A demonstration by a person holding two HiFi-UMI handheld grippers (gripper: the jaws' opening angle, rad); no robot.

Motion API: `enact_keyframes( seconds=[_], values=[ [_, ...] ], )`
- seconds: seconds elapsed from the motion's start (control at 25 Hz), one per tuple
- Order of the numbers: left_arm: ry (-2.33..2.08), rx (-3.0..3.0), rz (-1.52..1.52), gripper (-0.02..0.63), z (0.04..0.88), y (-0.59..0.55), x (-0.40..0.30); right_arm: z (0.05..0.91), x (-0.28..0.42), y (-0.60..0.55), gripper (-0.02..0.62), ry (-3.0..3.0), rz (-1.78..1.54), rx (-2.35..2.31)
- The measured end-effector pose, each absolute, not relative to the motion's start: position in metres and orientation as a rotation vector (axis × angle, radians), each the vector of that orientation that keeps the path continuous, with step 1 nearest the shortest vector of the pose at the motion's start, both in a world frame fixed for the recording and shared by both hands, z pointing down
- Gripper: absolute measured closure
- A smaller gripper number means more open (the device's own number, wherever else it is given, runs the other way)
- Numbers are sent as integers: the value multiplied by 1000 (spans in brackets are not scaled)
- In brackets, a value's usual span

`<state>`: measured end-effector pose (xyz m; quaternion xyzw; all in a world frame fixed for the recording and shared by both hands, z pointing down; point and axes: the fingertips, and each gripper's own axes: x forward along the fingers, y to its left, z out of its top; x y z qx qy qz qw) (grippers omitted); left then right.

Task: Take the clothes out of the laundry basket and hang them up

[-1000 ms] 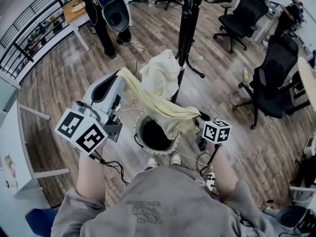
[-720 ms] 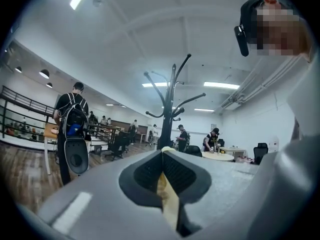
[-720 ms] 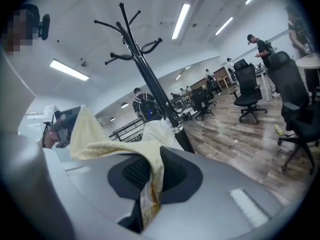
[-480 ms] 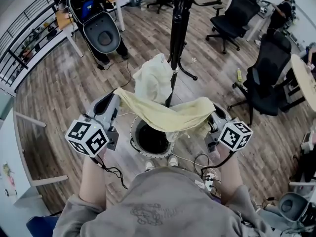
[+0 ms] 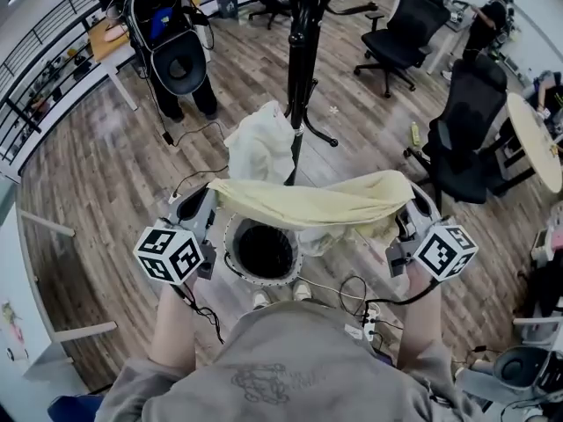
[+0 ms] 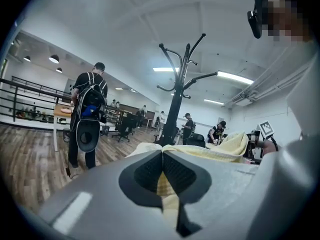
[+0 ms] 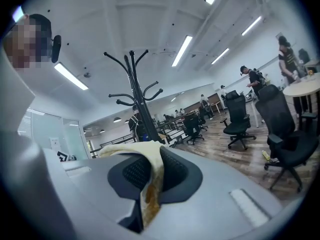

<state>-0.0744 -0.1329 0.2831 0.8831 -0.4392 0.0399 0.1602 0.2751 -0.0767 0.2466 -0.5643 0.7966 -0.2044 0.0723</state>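
Observation:
A pale yellow garment (image 5: 312, 202) is stretched almost level between my two grippers, above the round laundry basket (image 5: 230, 236), whose inside looks dark. My left gripper (image 5: 209, 199) is shut on the garment's left end; in the left gripper view the fabric (image 6: 200, 151) is pinched between the jaws (image 6: 162, 154). My right gripper (image 5: 408, 207) is shut on the right end, and the cloth (image 7: 145, 151) hangs out of its jaws (image 7: 150, 170). A black coat rack (image 5: 297, 69) stands just beyond the basket, with a white garment (image 5: 259, 143) hanging on it.
A person (image 5: 171, 51) with a black pack stands at the far left near a desk. Black office chairs (image 5: 462, 134) and a round table (image 5: 532, 139) are at the right. Cables and a power strip (image 5: 365, 319) lie on the wooden floor by my feet.
My left gripper has come down and my right gripper has gone up and outward. The yellow garment, slanted and bunched before, now spans level between them.

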Motion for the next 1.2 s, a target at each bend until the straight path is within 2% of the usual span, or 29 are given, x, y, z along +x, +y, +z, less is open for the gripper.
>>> enact_keyframes(
  seconds=[0.24,0.64,1.0,1.2],
  values=[
    [-1224,2503,151,601,300,-124,-65,247,279,-75,545,2385,-637,-1739],
    [-1290,2474,92,601,293,-157,-62,192,304,-158,545,2381,-554,-1703],
    [-1447,2417,31,601,282,-194,-94,137,263,-247,541,2512,-389,-1650],
    [-1518,2361,29,601,290,-204,-116,143,239,-286,538,2544,-392,-1628]
  ],
)
